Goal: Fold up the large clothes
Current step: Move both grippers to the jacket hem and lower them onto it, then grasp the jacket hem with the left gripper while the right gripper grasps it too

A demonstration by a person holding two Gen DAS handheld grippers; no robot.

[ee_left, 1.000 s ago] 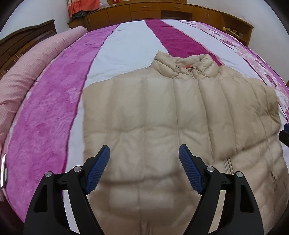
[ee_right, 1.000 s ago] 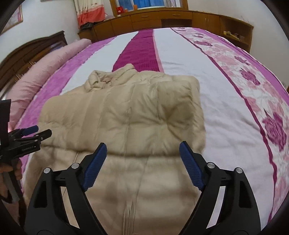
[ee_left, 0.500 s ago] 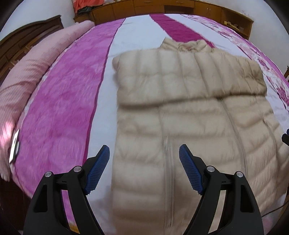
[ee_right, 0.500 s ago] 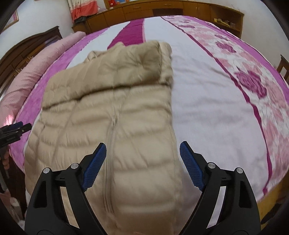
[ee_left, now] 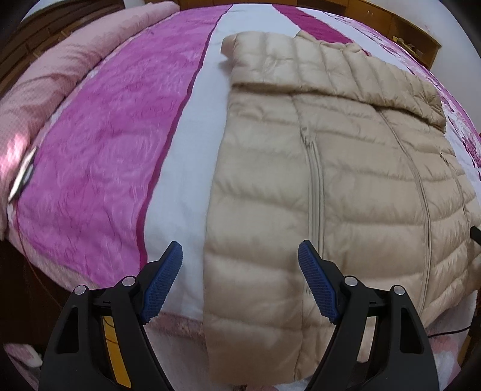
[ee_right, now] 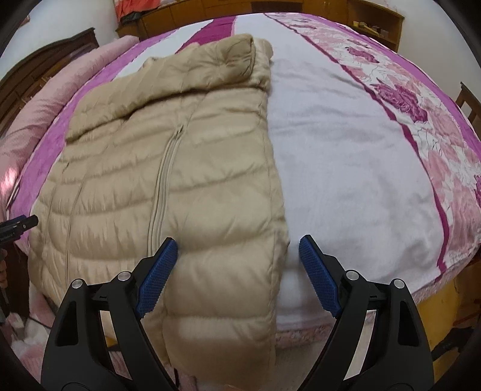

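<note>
A beige quilted puffer jacket lies zipped and face up on the bed, sleeves folded in, its hem hanging over the near bed edge. It also shows in the right wrist view. My left gripper is open and empty above the jacket's lower left corner. My right gripper is open and empty above the jacket's lower right corner. The left gripper's tip shows at the left edge of the right wrist view.
The bed cover has magenta, white and floral stripes. A pink bolster lies along the left by the dark headboard. Wooden cabinets line the far wall. The near bed edge drops to the floor.
Both grippers have pulled back toward the near bed edge, from above the jacket's chest to its hem corners. They stay open. The jacket has not moved.
</note>
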